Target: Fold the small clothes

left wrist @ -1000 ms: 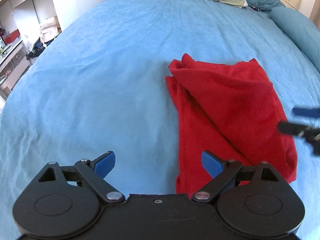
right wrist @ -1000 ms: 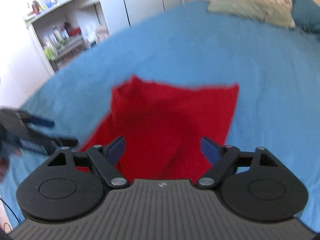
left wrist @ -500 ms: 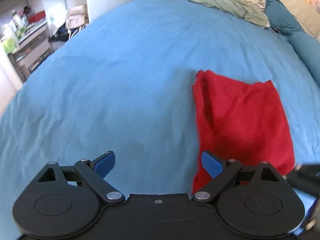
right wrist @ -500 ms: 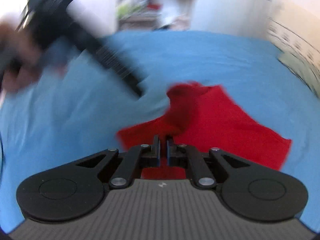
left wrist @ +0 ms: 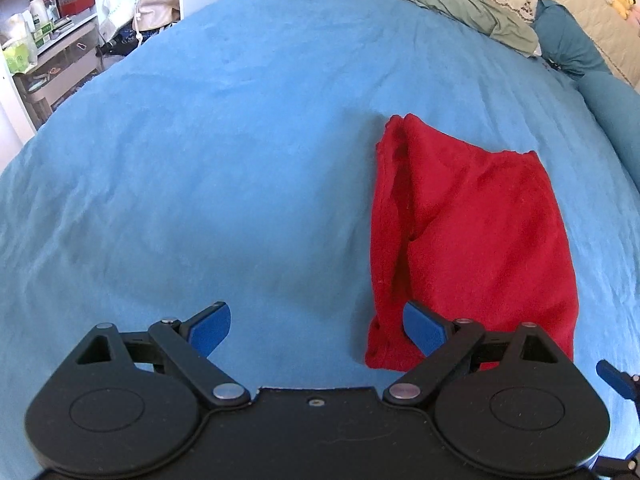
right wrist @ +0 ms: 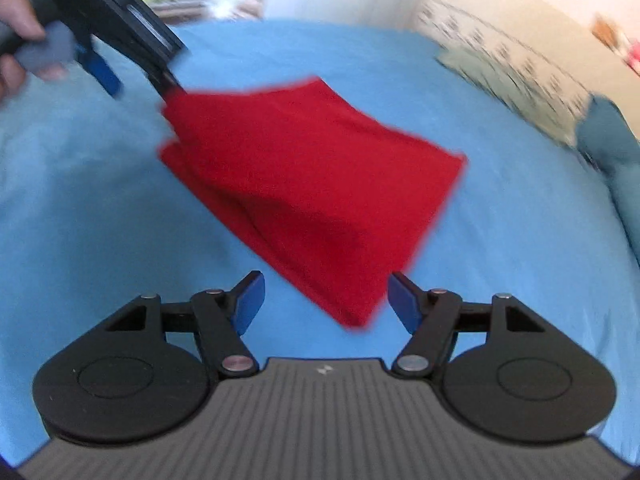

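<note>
From the left wrist, the left gripper (left wrist: 316,328) hangs over the blue bedspread (left wrist: 200,160) with its jaws spread and nothing between them. The red cloth (left wrist: 472,232) lies flat on the bed to its right, folded into a rough oblong, with its near left corner just past the right blue pad. The left side of the fold is loose: one long layer lies over another with a dark gap between them, and the far left corner is bunched. A green garment (left wrist: 460,4) and a teal pillow (left wrist: 568,44) lie well apart at the head of the bed. To the left, the bed edge drops to cluttered shelves (left wrist: 48,40).

From the right wrist, blurred, the right gripper (right wrist: 324,300) has just been opening; its jaws stand wide, with the cloth's near corner (right wrist: 352,312) lying between the pads and not pinched. The left gripper shows at the far corner, a hand (right wrist: 16,20) on its handle.

The likely trouble is that a pinch at either corner catches only the top layer, or takes bedspread with it, so the fold slides apart or drags. The loose left seam would cause that. Open bedspread surrounds the cloth on all sides, widest to the left; only the two grippers crowd each other near the cloth's near edge.
</note>
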